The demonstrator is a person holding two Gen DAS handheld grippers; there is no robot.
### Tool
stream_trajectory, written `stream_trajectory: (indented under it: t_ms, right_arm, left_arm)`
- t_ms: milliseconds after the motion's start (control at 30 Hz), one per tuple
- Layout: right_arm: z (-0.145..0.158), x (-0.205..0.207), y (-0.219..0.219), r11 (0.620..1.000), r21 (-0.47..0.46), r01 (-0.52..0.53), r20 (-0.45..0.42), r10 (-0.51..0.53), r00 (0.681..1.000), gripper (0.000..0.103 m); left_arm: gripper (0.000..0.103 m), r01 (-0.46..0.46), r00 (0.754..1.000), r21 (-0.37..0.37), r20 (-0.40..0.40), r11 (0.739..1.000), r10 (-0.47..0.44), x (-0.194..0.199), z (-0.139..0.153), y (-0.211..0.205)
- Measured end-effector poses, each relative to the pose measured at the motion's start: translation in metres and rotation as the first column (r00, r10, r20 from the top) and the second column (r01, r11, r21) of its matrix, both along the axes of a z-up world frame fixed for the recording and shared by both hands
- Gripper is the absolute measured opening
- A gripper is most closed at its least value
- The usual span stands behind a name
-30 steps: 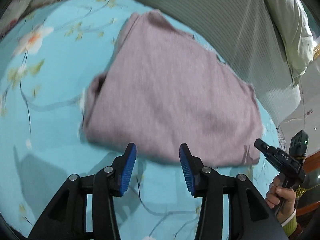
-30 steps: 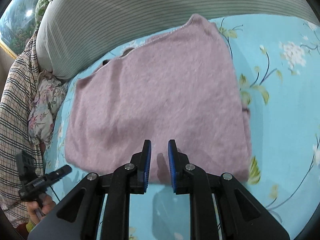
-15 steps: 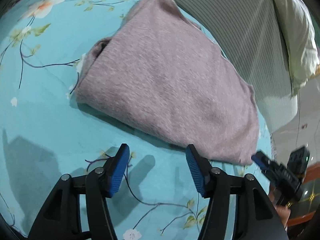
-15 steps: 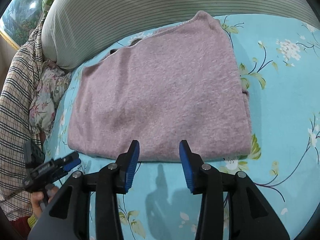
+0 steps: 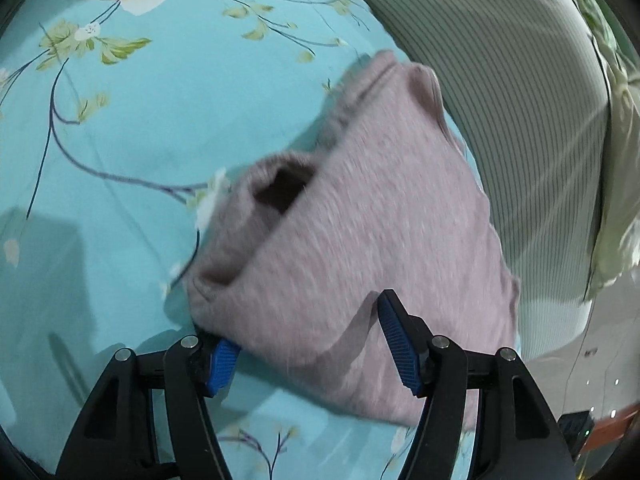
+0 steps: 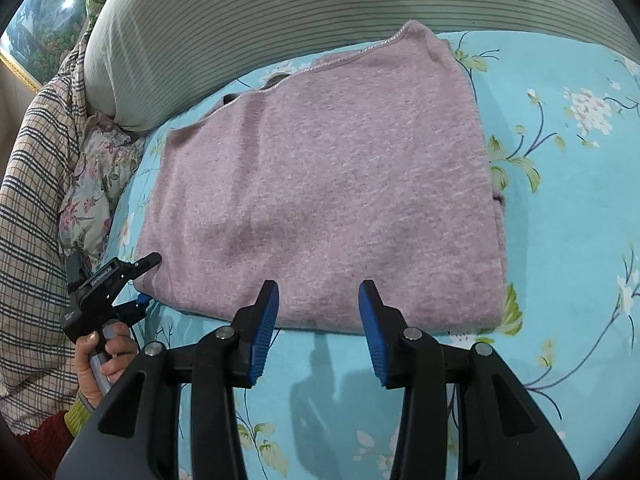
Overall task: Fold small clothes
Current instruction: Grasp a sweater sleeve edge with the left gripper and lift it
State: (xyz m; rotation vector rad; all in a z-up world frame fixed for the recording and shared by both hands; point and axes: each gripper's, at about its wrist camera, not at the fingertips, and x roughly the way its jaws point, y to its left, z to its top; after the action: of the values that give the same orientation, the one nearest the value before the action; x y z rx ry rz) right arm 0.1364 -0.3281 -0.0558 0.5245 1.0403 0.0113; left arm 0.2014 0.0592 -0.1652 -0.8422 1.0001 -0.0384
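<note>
A folded mauve knit sweater (image 6: 328, 184) lies flat on the turquoise flowered bedsheet (image 6: 560, 240). My right gripper (image 6: 319, 292) is open, its blue pads (image 6: 266, 320) hovering at the sweater's near edge with nothing pinched. In the left wrist view the sweater (image 5: 360, 232) fills the centre, a dark sleeve opening showing. My left gripper (image 5: 304, 320) stands open astride the sweater's corner, one finger under the cloth and the other on top. From the right wrist view that left gripper (image 6: 148, 280) sits at the sweater's near left corner, held by a hand (image 6: 104, 360).
A grey striped pillow (image 6: 280, 8) lies along the far side of the sweater. A plaid blanket (image 6: 28, 200) and flowered cloth (image 6: 92, 184) are heaped at the left. Bare sheet stretches to the right of the sweater and in front of it.
My left gripper sank, rolled and slid onto the sweater's corner, widening its jaws. The right gripper's jaws went from nearly shut to open and drew back to the near edge.
</note>
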Motion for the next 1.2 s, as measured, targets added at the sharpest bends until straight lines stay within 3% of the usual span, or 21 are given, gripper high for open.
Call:
stream_trajectory:
  t_ms: [100, 167, 233, 300, 533, 633, 700, 833, 967, 1067, 1200]
  right_arm:
    - [-0.002, 0.004, -0.001, 1.000, 0.007, 0.000, 0.002, 0.000, 1.000, 0.043]
    - [-0.003, 0.007, -0.001, 1.000, 0.009, -0.001, 0.006, 0.001, 1.000, 0.043]
    - [-0.003, 0.011, -0.003, 1.000, 0.011, -0.005, 0.008, 0.005, 1.000, 0.043]
    - [-0.002, 0.014, -0.005, 1.000, 0.016, -0.007, 0.015, 0.007, 1.000, 0.043]
    - [0.004, 0.025, -0.019, 0.998, 0.058, -0.002, 0.055, -0.002, 0.998, 0.043]
    - [0.004, 0.031, -0.027, 0.996, 0.093, 0.011, 0.070, -0.018, 0.997, 0.043]
    - [0.004, 0.037, -0.035, 0.992, 0.125, 0.016, 0.083, -0.027, 0.996, 0.043]
    - [0.007, 0.051, -0.049, 0.975, 0.223, 0.005, 0.106, -0.029, 0.994, 0.043]
    - [0.002, 0.075, -0.053, 0.957, 0.291, -0.023, 0.099, -0.006, 0.995, 0.043]
    - [-0.005, 0.094, -0.046, 0.954, 0.296, -0.055, 0.084, 0.032, 0.996, 0.045]
    - [-0.016, 0.128, -0.030, 0.944, 0.310, -0.113, 0.081, 0.092, 0.992, 0.046]
  left_arm:
    - [0.057, -0.004, 1.000, 0.026, 0.002, 1.000, 0.004, 0.006, 0.000, 0.001]
    - [0.045, 0.004, 1.000, 0.054, 0.005, 0.999, -0.004, 0.006, 0.002, 0.004]
    - [0.024, 0.014, 1.000, 0.056, 0.010, 0.998, -0.015, 0.009, 0.001, 0.008]
    - [0.016, 0.019, 1.000, 0.041, 0.019, 0.999, -0.020, 0.009, 0.002, 0.012]
    - [0.010, 0.125, 0.981, 0.202, 0.124, 0.971, -0.151, 0.005, 0.057, -0.022]
    - [0.009, 0.209, 0.946, 0.290, 0.183, 0.934, -0.268, 0.008, 0.086, -0.056]
    - [0.009, 0.274, 0.910, 0.342, 0.211, 0.899, -0.358, 0.010, 0.101, -0.084]
    - [0.009, 0.415, 0.809, 0.462, 0.206, 0.783, -0.551, 0.010, 0.108, -0.151]
    - [0.009, 0.538, 0.722, 0.501, 0.140, 0.678, -0.677, 0.011, 0.084, -0.201]
    - [0.009, 0.586, 0.693, 0.514, 0.084, 0.627, -0.716, 0.012, 0.064, -0.218]
    - [0.009, 0.599, 0.696, 0.490, 0.073, 0.634, -0.714, 0.017, 0.057, -0.216]
